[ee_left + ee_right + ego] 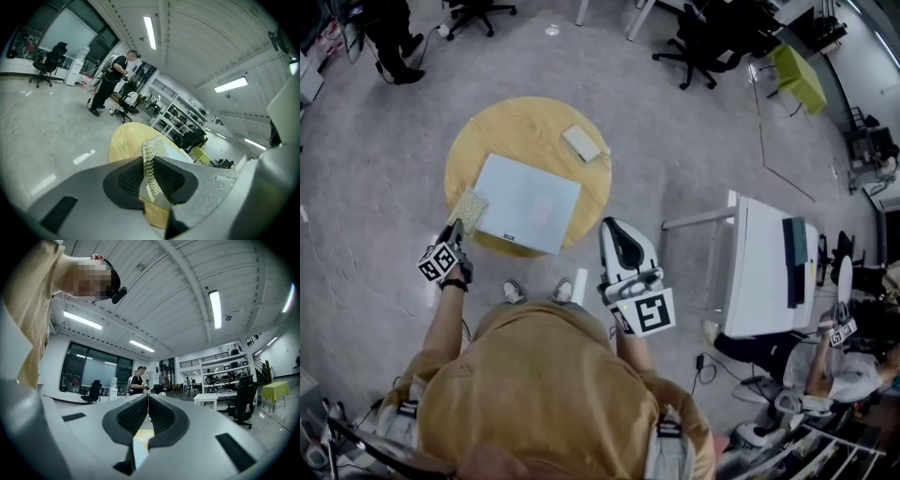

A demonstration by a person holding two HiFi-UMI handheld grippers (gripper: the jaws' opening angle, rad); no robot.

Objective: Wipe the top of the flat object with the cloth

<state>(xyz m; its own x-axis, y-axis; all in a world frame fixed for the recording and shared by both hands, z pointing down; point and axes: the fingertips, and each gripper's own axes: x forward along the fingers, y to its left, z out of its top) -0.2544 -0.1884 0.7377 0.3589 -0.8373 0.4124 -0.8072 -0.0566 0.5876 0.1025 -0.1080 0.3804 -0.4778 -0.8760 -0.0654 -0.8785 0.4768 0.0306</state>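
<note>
Left gripper (151, 183) is clamped on the near edge of the cloth (150, 161), leaving the rest free to drag across the flat object (528, 202), just ahead and right of it on the round table (534, 122). Right gripper (148, 414), jaws together on nothing, hangs off the table, seemingly keeping clear.

- The cloth (153, 147) is a coarse, knobbly weave, pale yellowish and matt.
- The flat object (530, 202) has a smooth, even, pale blue-grey face.
- The round table (534, 122) looks like light wood, smooth and matt.
- The left gripper (149, 161) and right gripper (148, 401) are matt grey plastic, and their pads (133, 417) are black and grid-textured.
- The floor (384, 187) is mottled grey, like concrete.
</note>
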